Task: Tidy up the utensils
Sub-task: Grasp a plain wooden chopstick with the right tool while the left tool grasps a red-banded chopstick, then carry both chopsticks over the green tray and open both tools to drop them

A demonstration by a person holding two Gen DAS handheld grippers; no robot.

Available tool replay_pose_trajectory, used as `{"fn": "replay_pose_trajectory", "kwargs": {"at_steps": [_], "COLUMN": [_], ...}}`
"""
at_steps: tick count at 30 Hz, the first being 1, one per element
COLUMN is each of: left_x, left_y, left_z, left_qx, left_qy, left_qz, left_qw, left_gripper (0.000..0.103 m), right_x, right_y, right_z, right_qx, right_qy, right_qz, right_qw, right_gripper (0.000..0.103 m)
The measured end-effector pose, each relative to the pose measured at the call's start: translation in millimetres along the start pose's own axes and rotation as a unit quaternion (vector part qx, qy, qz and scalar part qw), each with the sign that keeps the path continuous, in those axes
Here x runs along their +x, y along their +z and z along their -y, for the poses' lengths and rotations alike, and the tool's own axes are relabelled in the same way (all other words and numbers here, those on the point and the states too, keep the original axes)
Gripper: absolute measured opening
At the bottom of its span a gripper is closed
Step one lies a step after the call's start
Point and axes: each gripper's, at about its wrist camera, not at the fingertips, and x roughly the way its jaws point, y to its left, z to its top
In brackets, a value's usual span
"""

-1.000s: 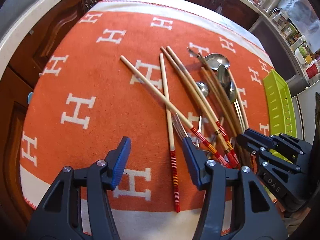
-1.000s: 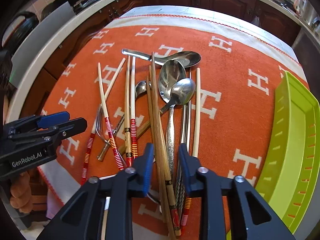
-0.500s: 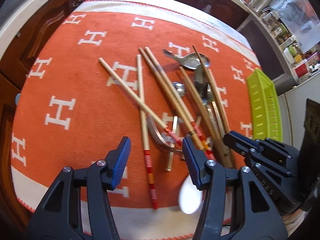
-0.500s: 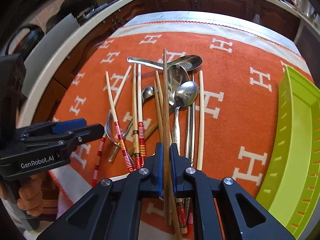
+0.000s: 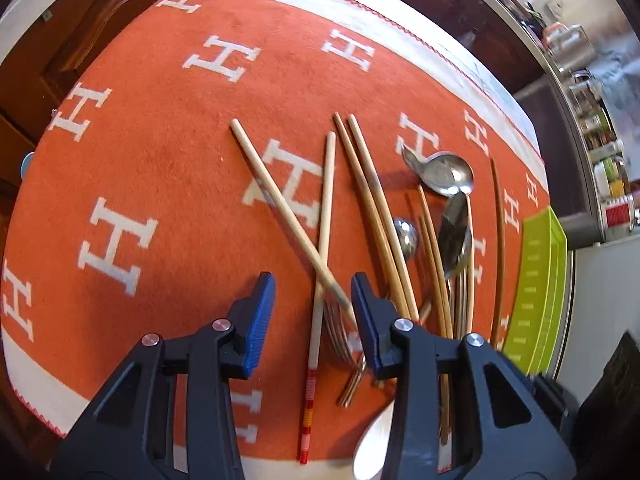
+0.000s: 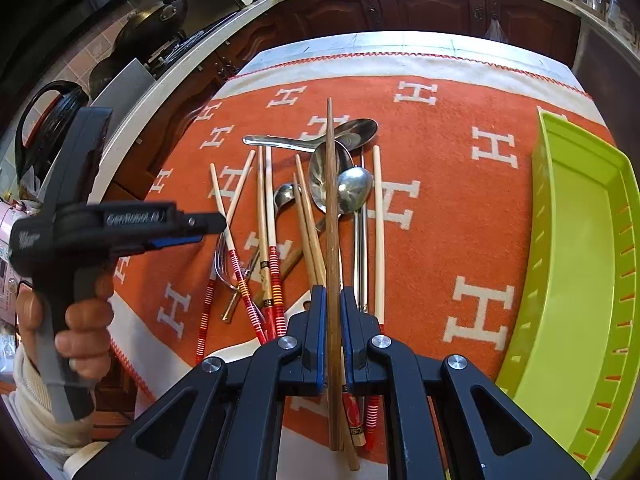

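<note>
The right gripper (image 6: 331,312) is clamped on a dark wooden chopstick (image 6: 330,200), which runs straight up the middle of the right wrist frame, above the pile and crossing over the bowls of two steel spoons (image 6: 352,194). A third spoon (image 6: 312,140) lies crosswise at the top of the pile and a small fourth one (image 6: 285,196) sits left of centre. Pale chopsticks with red-striped ends (image 6: 272,248) fan out to the left, about five of them; a plain pale one (image 6: 378,216) lies to the right. A fork (image 6: 222,256) rests under the crossed pair at left.

The green tray (image 6: 576,248) at the right edge holds nothing and sits apart from the pile on the orange cloth (image 6: 440,208).

The left gripper (image 5: 313,300) has just been closing; in the left wrist frame its jaws still stand apart, with two crossed pale chopsticks (image 5: 320,264) and the fork tines lying between them, the pads not pressing on either. A white spoon (image 5: 372,452) shows at the bottom edge
</note>
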Motion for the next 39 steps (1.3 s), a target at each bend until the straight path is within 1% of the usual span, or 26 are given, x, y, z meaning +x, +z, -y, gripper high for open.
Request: {"fn": "replay_pose_trajectory", "kwargs": {"at_steps": [2,4,5,6,7,10,12,15,19,23,27,32,34,37,39], "left_x": [5,8,8,11,15,15,15,7,-13,-38,-60,-74,-75,-70,-64], "left_y": [4,7,8,10,13,15,15,11,3,-10,-26,-49,-57,-66,-71], "left_z": [-1,0,2,2,2,1,-1,-3,3,15,43,92,117,152,177], "left_qx": [-0.005,-0.006,-0.005,-0.007,-0.013,-0.024,-0.033,-0.037,-0.025,0.003,0.047,0.11,0.139,0.167,0.18], "left_qy": [0.006,0.014,0.022,0.021,0.017,0.015,0.007,-0.006,-0.023,-0.034,-0.047,-0.066,-0.07,-0.076,-0.087], "left_qz": [-0.003,0.0,0.001,-0.002,-0.008,-0.005,-0.005,-0.005,0.0,0.004,0.009,0.005,0.002,-0.007,-0.016], "left_qw": [1.0,0.9999,0.9997,0.9997,0.9997,0.9996,0.9994,0.9993,0.9994,0.9994,0.9977,0.9917,0.9878,0.983,0.9797], "left_gripper": [0.036,0.033,0.024,0.014,0.011,0.007,0.004,0.004,0.004,0.004,0.004,0.004,0.004,0.004,0.004], "right_x": [1,2,2,1,1,0,-1,-4,-10,-20,-36,-61,-72,-89,-99], "right_y": [-1,-1,-1,-1,-1,-1,-2,-4,-7,-12,-17,-30,-37,-48,-55], "right_z": [1,2,2,2,2,3,5,7,8,10,18,40,52,74,91], "right_qx": [0.002,0.004,0.004,0.005,0.005,0.008,0.011,0.015,0.02,0.027,0.044,0.091,0.107,0.136,0.155], "right_qy": [0.0,0.0,0.0,0.0,0.0,0.001,0.001,0.001,0.003,0.006,0.008,0.012,0.007,-0.001,-0.008], "right_qz": [0.0,0.0,0.001,0.001,0.002,0.003,0.003,0.006,0.011,0.02,0.033,0.054,0.062,0.076,0.083], "right_qw": [1.0,1.0,1.0,1.0,1.0,1.0,1.0,1.0,1.0,0.999,0.998,0.994,0.992,0.988,0.984], "right_gripper": [0.007,0.007,0.007,0.007,0.007,0.007,0.007,0.007,0.007,0.007,0.007,0.007,0.007,0.007,0.007]}}
